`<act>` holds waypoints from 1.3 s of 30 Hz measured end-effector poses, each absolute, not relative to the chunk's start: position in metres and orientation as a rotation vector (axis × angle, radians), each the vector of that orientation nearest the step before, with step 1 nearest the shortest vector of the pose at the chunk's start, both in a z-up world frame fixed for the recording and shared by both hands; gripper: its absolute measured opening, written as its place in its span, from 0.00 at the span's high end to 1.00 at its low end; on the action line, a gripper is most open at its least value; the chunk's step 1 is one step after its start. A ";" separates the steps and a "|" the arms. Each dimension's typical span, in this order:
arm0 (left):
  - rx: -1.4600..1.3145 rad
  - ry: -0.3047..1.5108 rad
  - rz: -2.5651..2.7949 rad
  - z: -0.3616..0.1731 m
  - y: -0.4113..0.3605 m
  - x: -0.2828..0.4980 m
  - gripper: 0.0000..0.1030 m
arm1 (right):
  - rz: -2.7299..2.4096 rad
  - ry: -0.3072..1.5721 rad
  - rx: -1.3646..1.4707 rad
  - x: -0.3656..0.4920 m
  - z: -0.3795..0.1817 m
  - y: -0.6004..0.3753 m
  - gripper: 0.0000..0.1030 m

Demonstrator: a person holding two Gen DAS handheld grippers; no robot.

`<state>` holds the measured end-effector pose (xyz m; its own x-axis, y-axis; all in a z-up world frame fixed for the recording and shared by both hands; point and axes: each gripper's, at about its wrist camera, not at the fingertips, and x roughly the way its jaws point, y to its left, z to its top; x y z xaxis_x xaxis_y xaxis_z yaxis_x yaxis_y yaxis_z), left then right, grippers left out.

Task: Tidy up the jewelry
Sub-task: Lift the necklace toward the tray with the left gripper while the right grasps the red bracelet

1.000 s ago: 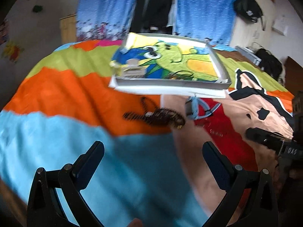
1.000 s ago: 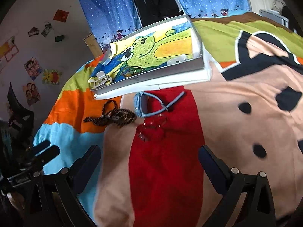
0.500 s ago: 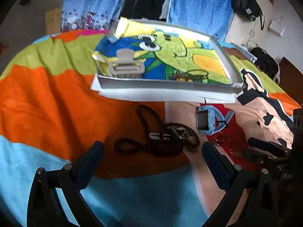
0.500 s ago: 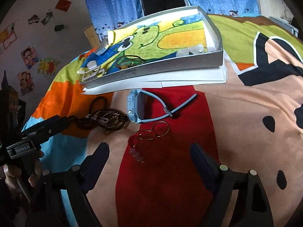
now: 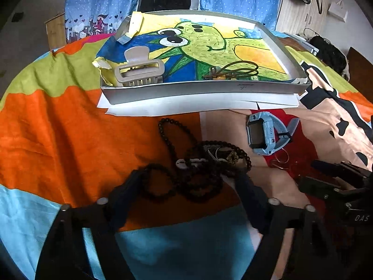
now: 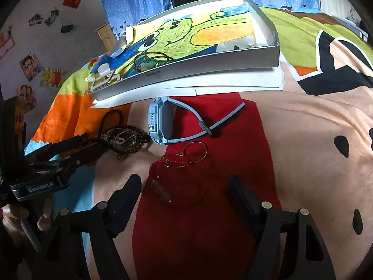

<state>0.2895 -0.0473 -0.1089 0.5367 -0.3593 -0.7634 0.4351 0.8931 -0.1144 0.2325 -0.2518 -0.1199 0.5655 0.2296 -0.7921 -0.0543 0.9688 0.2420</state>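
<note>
Landmark: the grey tray (image 5: 202, 91), lined with a green cartoon drawing, sat on white paper on the colourful bedspread (image 5: 58, 135).
Hair clip: a beige claw clip (image 5: 138, 71) stood in the tray's near left corner, its long axis running along the near wall.
Cord: a brown looped cord (image 5: 235, 71) lay inside the tray, right of the clip, stretched along the same wall.
Left gripper (image 5: 190, 186): tilted steeply down at the bedspread in front of the tray; its jaws had just been closing, and the dark fingertips (image 5: 130, 186) flanked the bead pile, but whether they pressed it I could not tell.
Dark beads (image 5: 193, 163): a tangled heap in front of the tray's middle, one loop reaching toward the tray.
Watch (image 6: 160, 123): blue, on its side just in front of the tray and right of the beads, straps trailing right.
Rings (image 6: 186, 154): thin metal hoops just nearer than the watch.
Red bracelet (image 6: 177, 182): a loop on the red patch, touching the rings.
Right gripper (image 6: 184, 191): angled down, jaws had just been closing, one on either side of the bracelet with gaps visible.
</note>
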 end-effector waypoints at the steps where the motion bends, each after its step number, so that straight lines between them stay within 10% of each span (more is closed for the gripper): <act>1: 0.098 0.885 -0.470 -0.109 -0.048 0.289 0.39 | 0.167 0.956 0.197 0.232 -0.120 -0.251 0.32; 12: 0.063 0.889 -0.474 -0.104 -0.042 0.285 0.91 | 0.168 0.963 0.192 0.230 -0.121 -0.250 0.50; 26: -0.065 0.993 -0.513 -0.089 -0.042 0.236 0.92 | 0.193 0.956 0.213 0.226 -0.117 -0.250 0.88; 39: -0.151 0.936 -0.484 -0.036 -0.034 0.174 0.92 | 0.324 0.815 0.233 0.195 -0.071 -0.241 0.89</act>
<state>0.1743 -0.0342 -0.0362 0.4955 -0.4619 -0.7356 0.3338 0.8831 -0.3297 0.1953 -0.2408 -0.0711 0.6415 0.3694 -0.6723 -0.1927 0.9259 0.3250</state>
